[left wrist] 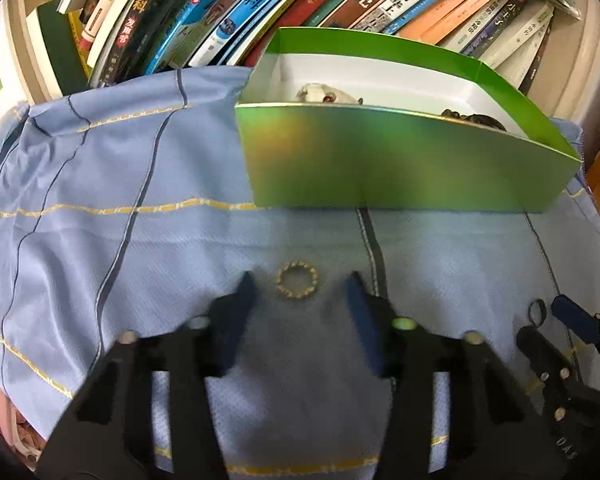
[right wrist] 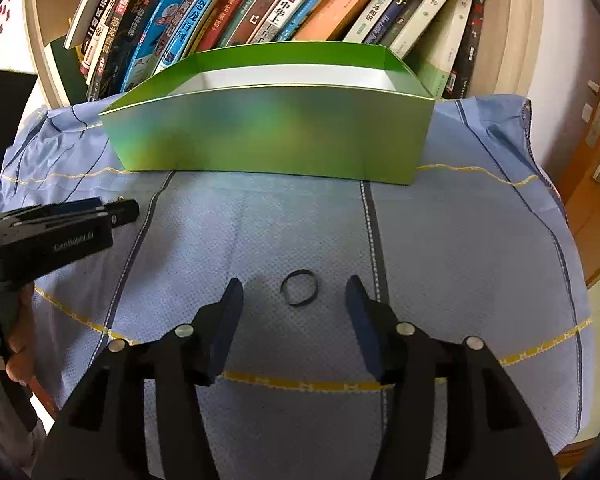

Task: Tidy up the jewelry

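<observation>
Positioning both claws for pickup, I judge the task to be at the approach step: two rings lie loose on the blue striped cloth (right wrist: 460,240), and some pieces are already in the green box (left wrist: 380,160) at the far edge of the cloth, against the row of books (right wrist: 300,4). My left gripper (left wrist: 300,280) stands wide open and holds nothing; the gold beaded ring (left wrist: 297,280) lies flat on the cloth between its fingertips, touching neither blue pad. My right gripper (right wrist: 296,284) is likewise wide open and empty, with the dark plain ring (right wrist: 299,287) lying flat between its fingertips, clear of both pads. Both rings sit toward the near edge of the cloth, well apart from the box. The next move calls for lowering each claw until the pads bracket the ring at cloth level, then closing gently; I expect thin rings on soft fabric to slip or drag the cloth into the pinch. Inside the box, only the tops of a pale item with a red bead (left wrist: 324,94) and a dark beaded item (left wrist: 474,118) show above the front wall; their form cannot be identified. The right wrist view shows none of the box floor.
</observation>
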`<action>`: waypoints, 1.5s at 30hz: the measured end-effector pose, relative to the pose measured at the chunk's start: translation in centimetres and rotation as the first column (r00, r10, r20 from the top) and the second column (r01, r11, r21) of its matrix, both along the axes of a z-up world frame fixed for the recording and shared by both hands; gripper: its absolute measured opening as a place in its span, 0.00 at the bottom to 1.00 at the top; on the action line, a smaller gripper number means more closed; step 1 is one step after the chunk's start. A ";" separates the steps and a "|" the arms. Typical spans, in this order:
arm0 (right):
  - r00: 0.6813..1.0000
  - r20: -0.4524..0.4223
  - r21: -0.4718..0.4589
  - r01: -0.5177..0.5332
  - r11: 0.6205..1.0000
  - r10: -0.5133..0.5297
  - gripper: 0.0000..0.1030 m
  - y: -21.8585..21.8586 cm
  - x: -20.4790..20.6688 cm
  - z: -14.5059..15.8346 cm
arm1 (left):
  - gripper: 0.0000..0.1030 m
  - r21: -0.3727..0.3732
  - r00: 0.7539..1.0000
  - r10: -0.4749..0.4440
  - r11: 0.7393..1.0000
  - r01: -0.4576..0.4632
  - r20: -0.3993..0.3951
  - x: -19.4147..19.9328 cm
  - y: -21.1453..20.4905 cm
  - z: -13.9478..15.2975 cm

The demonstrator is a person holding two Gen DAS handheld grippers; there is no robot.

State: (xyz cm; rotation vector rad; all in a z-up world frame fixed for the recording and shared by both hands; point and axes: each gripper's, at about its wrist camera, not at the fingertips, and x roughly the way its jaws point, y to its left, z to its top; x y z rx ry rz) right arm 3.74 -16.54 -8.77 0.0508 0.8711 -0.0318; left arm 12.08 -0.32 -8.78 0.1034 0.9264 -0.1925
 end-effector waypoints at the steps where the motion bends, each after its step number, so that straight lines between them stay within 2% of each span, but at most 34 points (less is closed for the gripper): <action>1: 1.000 0.001 0.001 0.000 1.000 0.000 0.52 0.0 0.0 0.0 | 0.35 0.002 1.000 -0.010 1.000 0.010 0.001 0.0 -0.2 0.0; 5: 1.000 0.002 0.013 -0.001 1.000 0.001 0.52 -0.2 0.0 0.0 | 0.30 0.021 0.998 -0.057 0.998 0.056 0.019 -0.7 -1.1 0.0; 12: 1.000 -0.005 0.009 0.003 1.000 -0.003 0.53 0.0 0.1 0.0 | 0.28 -0.034 0.989 -0.147 0.989 0.147 -0.011 -3.0 -1.7 0.6; 16: 1.000 -0.007 -0.001 0.005 1.000 -0.005 0.57 0.3 0.2 0.0 | 0.40 -0.021 0.996 -0.088 0.996 0.088 0.022 -2.5 -1.2 1.3; 21: 1.000 -0.004 -0.010 0.012 1.000 -0.012 0.57 0.4 0.2 0.0 | 0.40 0.013 0.999 -0.051 0.999 0.051 0.006 -0.9 -1.5 0.2; 29: 0.999 0.017 -0.040 0.053 0.998 -0.052 0.56 0.7 0.6 -0.1 | 0.41 0.039 0.999 -0.030 0.999 0.028 0.040 -1.2 -1.8 0.0; 31: 0.998 0.024 -0.040 0.050 0.998 -0.049 0.49 0.8 0.5 0.0 | 0.37 0.036 0.999 -0.031 0.999 0.029 0.041 -1.6 -1.8 0.1; 33: 0.999 0.027 -0.037 0.047 0.998 -0.046 0.33 0.9 0.5 0.1 | 0.35 0.029 0.999 -0.029 0.999 0.028 0.041 -2.1 -1.9 0.1; 36: 0.999 0.028 -0.035 0.041 0.999 -0.040 0.19 1.1 0.4 0.1 | 0.29 0.026 0.999 -0.030 0.999 0.029 0.043 -2.7 -2.1 0.0; 40: 0.999 0.025 -0.027 0.043 0.999 -0.042 0.19 1.0 0.3 0.1 | 0.18 0.024 0.998 -0.032 0.999 0.031 0.045 -3.3 -2.4 0.1; 45: 0.998 0.032 -0.041 0.048 0.998 -0.047 0.19 0.9 -0.2 0.5 | 0.17 0.027 0.998 -0.042 0.999 0.041 0.046 -4.1 -2.6 0.1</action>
